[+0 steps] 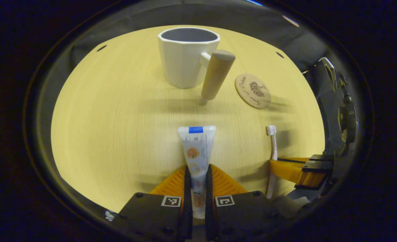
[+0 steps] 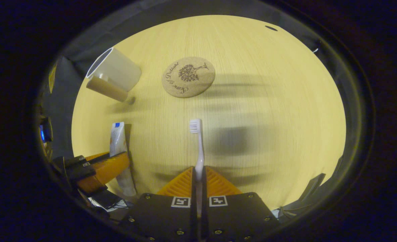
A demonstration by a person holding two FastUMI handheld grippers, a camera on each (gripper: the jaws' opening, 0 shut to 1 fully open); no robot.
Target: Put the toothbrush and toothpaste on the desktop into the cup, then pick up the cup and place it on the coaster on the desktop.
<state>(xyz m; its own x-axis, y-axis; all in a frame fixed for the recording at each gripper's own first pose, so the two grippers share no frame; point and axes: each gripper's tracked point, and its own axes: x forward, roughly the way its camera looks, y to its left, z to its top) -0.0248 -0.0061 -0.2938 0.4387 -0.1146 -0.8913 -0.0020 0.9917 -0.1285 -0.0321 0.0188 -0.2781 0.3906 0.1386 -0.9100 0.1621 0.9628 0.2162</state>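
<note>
The left gripper [image 1: 197,181] is pinching the toothpaste tube [image 1: 196,148] between both fingers near its lower end, with the flat crimped end pointing ahead toward the cup [image 1: 185,58]. The right gripper [image 2: 198,181] is pressed together on the handle of the toothbrush [image 2: 198,148], bristle head forward. I cannot tell from these views whether either item is lifted clear of the counter [image 1: 117,117] or just resting on it.

Taking the cup as the landmark: it stands upright at the far side of the counter, mouth open and empty as far as can be seen, with its thick wooden handle [image 1: 217,74] sticking out toward the coaster [image 1: 253,91]. The coaster lies flat just beside the cup on the handle side, apart from it. The toothpaste tube lies nearer than the cup and roughly in line with it; the toothbrush is nearer than the coaster.

The step in hand appears to be carrying both items to the cup. To do it well, each piece should be raised above the rim, tilted upright over the mouth, and lowered before releasing, one gripper at a time so they do not crowd each other. The handle side is best avoided, since a bump could slide or tip the cup.
</note>
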